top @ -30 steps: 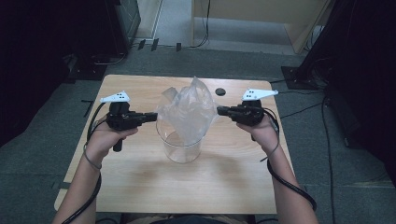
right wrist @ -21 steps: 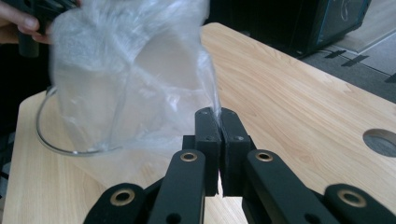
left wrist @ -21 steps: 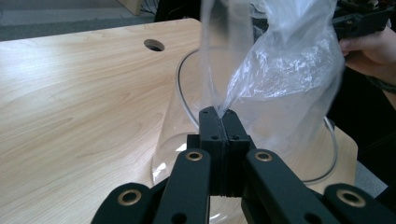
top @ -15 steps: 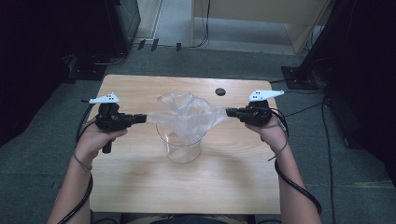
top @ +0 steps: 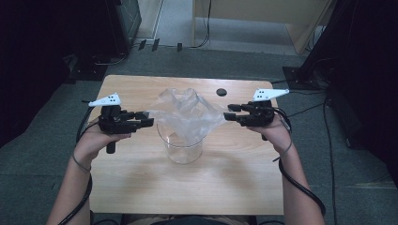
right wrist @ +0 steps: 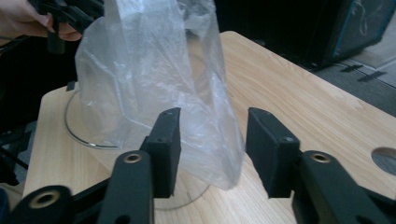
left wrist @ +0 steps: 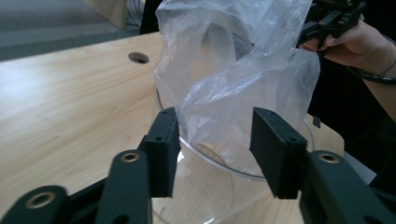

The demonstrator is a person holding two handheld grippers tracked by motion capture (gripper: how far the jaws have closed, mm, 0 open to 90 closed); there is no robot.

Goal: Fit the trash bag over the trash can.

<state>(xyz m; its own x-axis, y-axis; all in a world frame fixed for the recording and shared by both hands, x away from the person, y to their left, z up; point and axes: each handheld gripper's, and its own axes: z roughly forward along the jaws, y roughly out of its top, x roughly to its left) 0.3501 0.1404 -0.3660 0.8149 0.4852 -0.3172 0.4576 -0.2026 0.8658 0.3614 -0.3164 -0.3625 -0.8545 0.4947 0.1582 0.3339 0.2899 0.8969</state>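
A clear glass beaker [top: 180, 145] stands mid-surface [top: 141, 187], a crinkled translucent plastic bag [top: 185, 115] draped into its mouth. Left tongs [top: 146, 119] and right tongs [top: 230, 114] flank it, both with jaws spread and gripping nothing; the bag sags between them. Pale wood-grain surface with a round cable hole [top: 221, 92]; grey carpet floor [top: 356, 187] around.

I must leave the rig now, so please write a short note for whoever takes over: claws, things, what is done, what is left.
Left claw: open, bag edge in front of it, not clamped.
Right claw: open, the same on its side.
Clear plastic bag: lower part inside the clear jar, top loose above the rim. The jar stands upright mid table.
Done: bag is in the jar.
Left, probably: pull the bag's mouth over the rim.
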